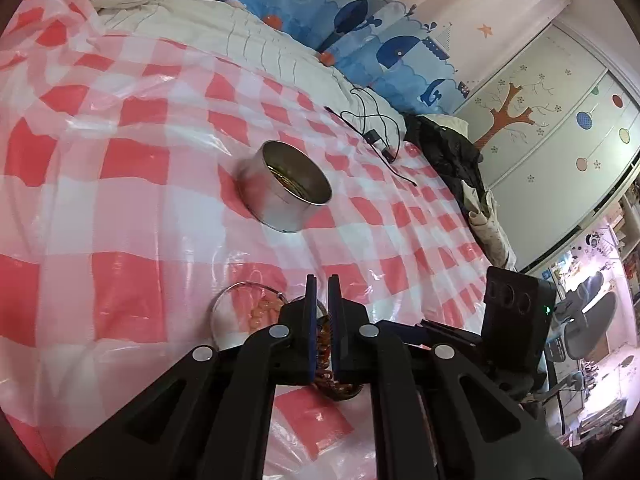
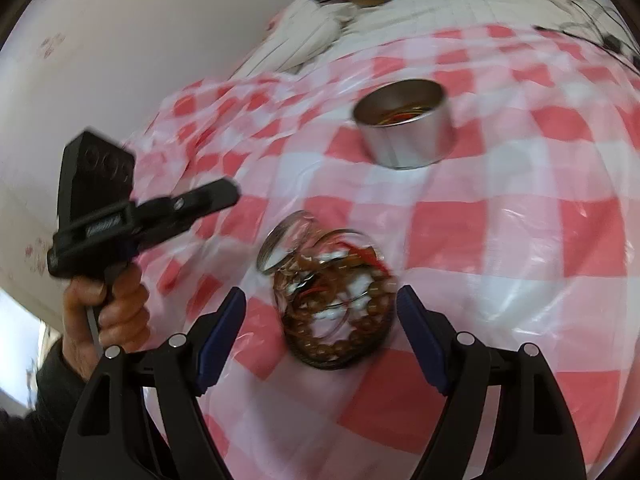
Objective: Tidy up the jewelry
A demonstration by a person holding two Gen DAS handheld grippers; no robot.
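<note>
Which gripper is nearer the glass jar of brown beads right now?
Right. The right gripper hangs just over the glass jar, jaws open on either side of it. The left gripper is off to the side, jaws shut and empty.

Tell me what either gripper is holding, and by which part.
Nothing is held. The left gripper is shut and looks empty; the right gripper stands open astride the bead jar.

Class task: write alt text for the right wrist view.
An open hand-held gripper hovers over a glass jar of brown beads on a red-checked cloth. Behind stands a metal tin; at left, a hand holds another gripper.
</note>
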